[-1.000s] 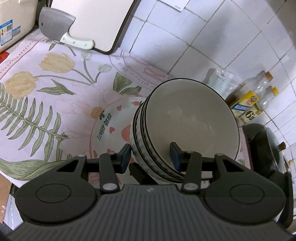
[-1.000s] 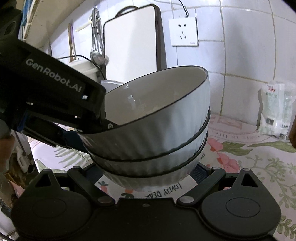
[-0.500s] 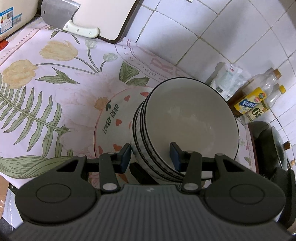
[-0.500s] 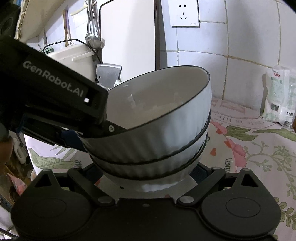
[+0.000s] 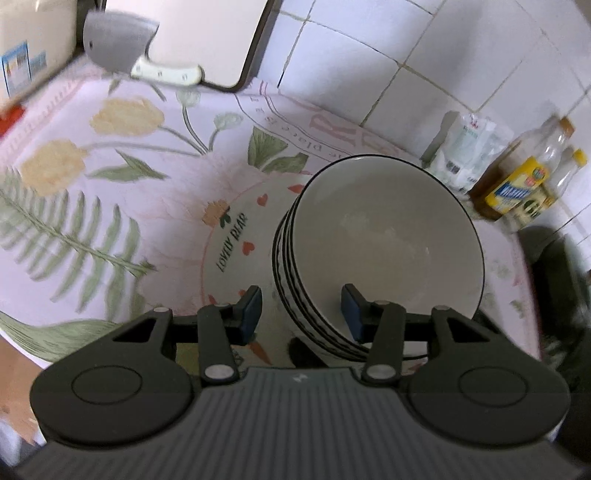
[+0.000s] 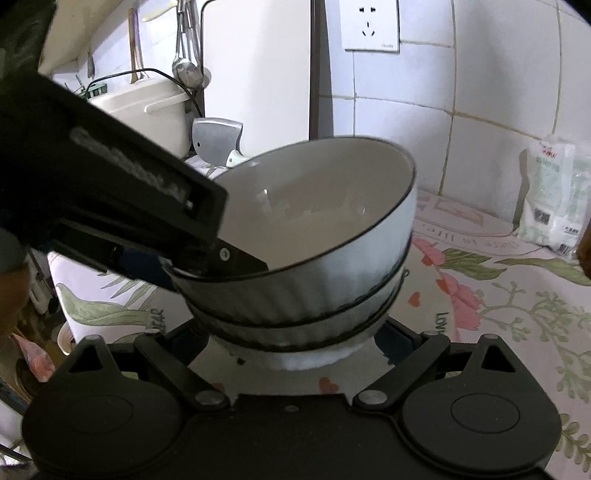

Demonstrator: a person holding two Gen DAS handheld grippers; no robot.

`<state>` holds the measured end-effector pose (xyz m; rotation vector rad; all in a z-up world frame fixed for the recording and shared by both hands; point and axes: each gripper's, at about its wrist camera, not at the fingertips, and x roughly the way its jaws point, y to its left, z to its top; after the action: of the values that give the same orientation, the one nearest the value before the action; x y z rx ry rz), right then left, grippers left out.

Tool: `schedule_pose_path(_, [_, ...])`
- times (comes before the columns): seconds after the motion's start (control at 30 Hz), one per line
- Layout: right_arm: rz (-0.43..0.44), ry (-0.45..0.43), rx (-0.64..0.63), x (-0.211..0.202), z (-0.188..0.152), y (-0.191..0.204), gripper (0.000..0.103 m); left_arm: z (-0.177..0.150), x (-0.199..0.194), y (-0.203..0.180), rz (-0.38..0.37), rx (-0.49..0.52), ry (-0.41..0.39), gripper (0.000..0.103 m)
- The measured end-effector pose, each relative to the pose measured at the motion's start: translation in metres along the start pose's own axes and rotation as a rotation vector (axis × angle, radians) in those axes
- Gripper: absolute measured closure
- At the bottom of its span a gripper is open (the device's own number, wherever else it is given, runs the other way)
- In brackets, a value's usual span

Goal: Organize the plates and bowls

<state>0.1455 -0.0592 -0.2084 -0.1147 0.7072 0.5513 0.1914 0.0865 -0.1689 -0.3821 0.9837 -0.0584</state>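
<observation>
A stack of white ribbed bowls with black rims [image 5: 388,236] stands tilted over a plate lettered "LOVELY BEAR" [image 5: 236,236] on the flowered cloth. My left gripper [image 5: 301,310] straddles the stack's near wall and its jaws are opening. One pad [image 5: 351,314] is inside the top bowl. The other pad [image 5: 251,310] stands a small gap away from the outside. In the right wrist view the bowl stack [image 6: 314,229] fills the middle. My right gripper [image 6: 291,332] clasps its lowest bowl from both sides, with the fingertips hidden behind it. The left gripper's body [image 6: 110,192] reaches in from the left.
A cleaver [image 5: 110,51] and a cutting board [image 5: 192,29] lean at the back wall, beside a cream cooker [image 6: 147,107]. A white bag [image 5: 465,147], oil bottles [image 5: 524,177] and a dark pot [image 5: 554,266] stand to the right of the stack.
Both views have tipped and the cloth has shifted behind the stack, which stays fixed between both grippers. The left gripper's outer pad, earlier against the bowls' side, now stands off it.
</observation>
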Motion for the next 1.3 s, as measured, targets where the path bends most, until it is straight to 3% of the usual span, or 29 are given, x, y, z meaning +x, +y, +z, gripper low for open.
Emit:
schedule_pose_path(0.17, [-0.005, -0.009, 0.021, -0.023, 0.0, -0.004, 0.005, 0.001, -0.017, -0.012, 0.034, 0.05, -0.029, 0.055])
schedule_pose_path(0.3, [-0.02, 0.006, 0.032, -0.044, -0.001, -0.005, 0.005, -0.002, -0.038, -0.017, 0.025, 0.06, -0.053, 0.051])
schedule_pose_path(0.6, [-0.07, -0.051, 0.084, -0.099, 0.005, -0.001, 0.005, -0.013, -0.093, -0.03, 0.027, 0.162, -0.109, 0.044])
schedule_pose_path(0.83, [-0.156, -0.063, 0.089, -0.139, 0.013, 0.01, 0.005, -0.021, -0.141, -0.035, 0.013, 0.213, -0.134, 0.042])
schedule_pose_path(0.93, [-0.253, -0.058, 0.073, -0.153, 0.017, 0.014, 0.005, -0.023, -0.16, -0.034, -0.015, 0.201, -0.141, 0.04])
schedule_pose_path(1.07, [-0.319, -0.068, 0.073, -0.174, 0.026, 0.011, 0.005, -0.026, -0.184, -0.037, -0.02, 0.215, -0.155, 0.038])
schedule_pose_path(1.17, [-0.309, -0.069, 0.137, -0.194, 0.036, 0.007, 0.005, -0.03, -0.2, -0.041, -0.009, 0.24, -0.177, 0.026])
schedule_pose_path(1.23, [-0.3, -0.079, 0.183, -0.207, 0.042, 0.008, 0.005, -0.033, -0.211, -0.043, -0.008, 0.253, -0.19, 0.024])
schedule_pose_path(1.3, [-0.31, -0.088, 0.214, -0.22, 0.047, 0.011, 0.005, -0.035, -0.22, -0.042, -0.043, 0.252, -0.2, 0.016])
